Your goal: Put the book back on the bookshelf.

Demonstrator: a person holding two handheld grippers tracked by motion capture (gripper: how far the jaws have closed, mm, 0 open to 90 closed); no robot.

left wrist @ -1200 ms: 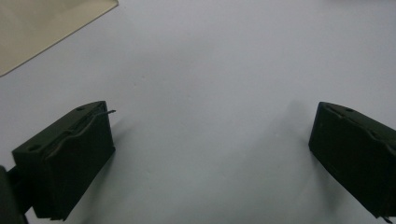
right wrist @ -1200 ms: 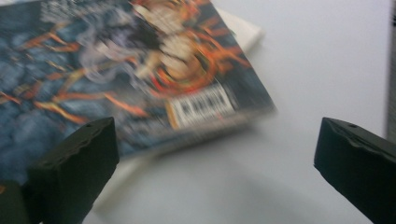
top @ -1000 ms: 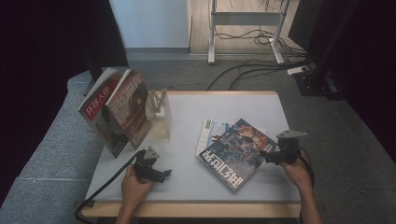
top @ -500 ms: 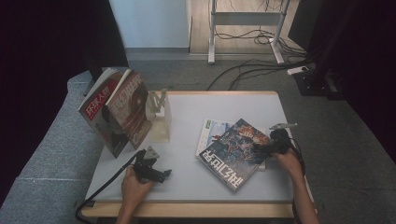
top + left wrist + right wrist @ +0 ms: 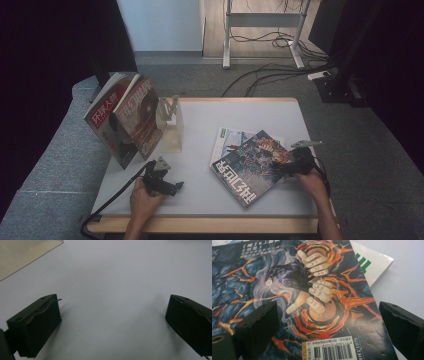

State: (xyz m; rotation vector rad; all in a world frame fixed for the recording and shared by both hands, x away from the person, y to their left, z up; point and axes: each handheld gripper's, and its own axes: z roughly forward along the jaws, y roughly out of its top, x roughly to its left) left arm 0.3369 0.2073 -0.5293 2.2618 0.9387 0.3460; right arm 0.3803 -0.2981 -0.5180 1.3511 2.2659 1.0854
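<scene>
1. We take the dark magazine as our landmark; it lies flat on the table, tilted, on top of a white magazine.
2. Our right gripper sits at its right edge, jaws wide, empty, the cover between and under them.
3. Our left gripper rests well to the landmark's left, jaws wide over bare table.
4. Its long axis runs diagonally, so we judge that the right hand, clearly nearer, should bite the edge.
</scene>
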